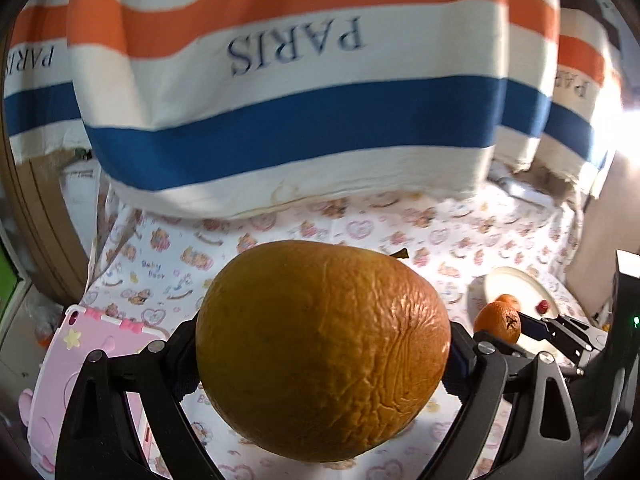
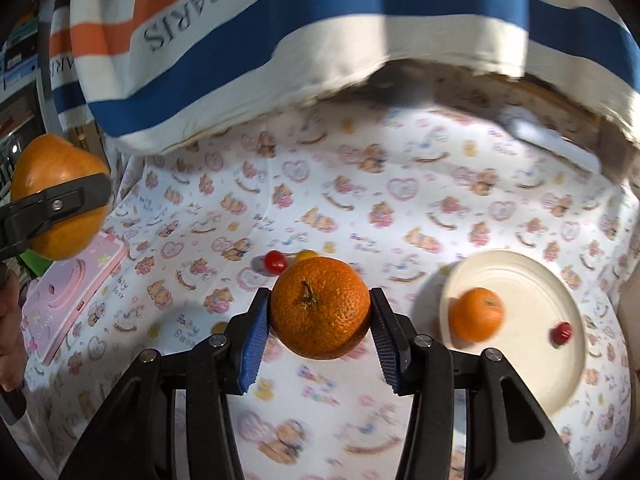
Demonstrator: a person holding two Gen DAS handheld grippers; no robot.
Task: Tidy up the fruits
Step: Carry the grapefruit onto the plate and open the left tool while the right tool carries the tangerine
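My left gripper (image 1: 322, 354) is shut on a large wrinkled brown-yellow pear (image 1: 320, 348) and holds it above the bed; it also shows in the right wrist view (image 2: 60, 196) at the far left. My right gripper (image 2: 320, 312) is shut on a tangerine (image 2: 320, 306), seen in the left wrist view (image 1: 500, 322) too. A white plate (image 2: 528, 360) on the right holds another tangerine (image 2: 476, 314) and a red cherry tomato (image 2: 561, 333). A red cherry tomato (image 2: 275, 261) and a yellow one (image 2: 305, 255) lie on the sheet behind the held tangerine.
A bear-print sheet (image 2: 400, 184) covers the surface. Striped "PARIS" pillows (image 1: 304, 80) stand along the back. A pink tablet case (image 1: 80, 360) lies at the left. A cardboard wall (image 1: 600, 256) stands at the right.
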